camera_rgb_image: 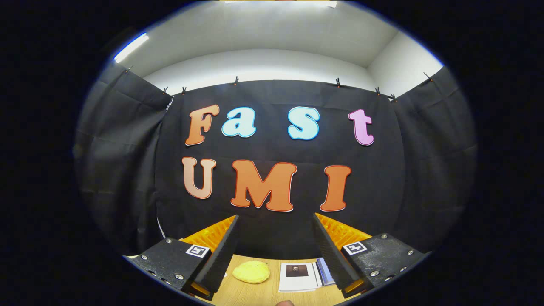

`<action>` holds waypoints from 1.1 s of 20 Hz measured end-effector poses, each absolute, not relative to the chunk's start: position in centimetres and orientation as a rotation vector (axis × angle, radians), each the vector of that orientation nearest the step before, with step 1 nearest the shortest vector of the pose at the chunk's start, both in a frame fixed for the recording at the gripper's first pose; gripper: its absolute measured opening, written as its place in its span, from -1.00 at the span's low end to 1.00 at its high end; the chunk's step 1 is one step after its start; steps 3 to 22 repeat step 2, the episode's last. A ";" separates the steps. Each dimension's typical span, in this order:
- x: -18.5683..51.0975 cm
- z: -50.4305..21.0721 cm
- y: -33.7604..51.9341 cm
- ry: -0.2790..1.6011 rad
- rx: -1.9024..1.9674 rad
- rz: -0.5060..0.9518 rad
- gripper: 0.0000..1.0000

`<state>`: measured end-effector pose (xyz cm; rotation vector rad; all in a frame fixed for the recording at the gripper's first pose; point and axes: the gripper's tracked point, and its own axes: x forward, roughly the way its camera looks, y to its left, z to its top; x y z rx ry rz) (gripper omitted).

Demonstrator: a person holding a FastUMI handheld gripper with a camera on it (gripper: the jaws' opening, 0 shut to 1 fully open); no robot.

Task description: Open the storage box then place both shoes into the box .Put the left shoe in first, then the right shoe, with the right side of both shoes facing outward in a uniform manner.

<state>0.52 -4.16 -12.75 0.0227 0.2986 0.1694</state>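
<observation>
I hold the gripper (276,255) level with its 2 fingers spread wide on nothing, scanning. A yellow cloth (251,272) and booklet (299,276) lie near the desk's (263,293) far edge; I cannot see box or shoes.

Recording booth, lab-type setup. Black cloth (127,170) clipped up as walls on three sides, plain white wall (263,63) and ceiling above, strip light (131,47) overhead. Wooden tabletop (263,293) below; gripper (275,255) jaws apart, square tracking markers (197,250) on it.
</observation>
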 end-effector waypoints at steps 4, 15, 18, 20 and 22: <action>0.5 -12.7 -3.5 0.285 0.012 0.179 0.97; 0.5 -12.7 -3.5 0.285 0.012 0.179 0.97; 0.5 -12.7 -3.5 0.285 0.012 0.179 0.97; 0.5 -12.7 -3.5 0.285 0.012 0.179 0.97; 0.5 -12.7 -3.5 0.285 0.012 0.179 0.97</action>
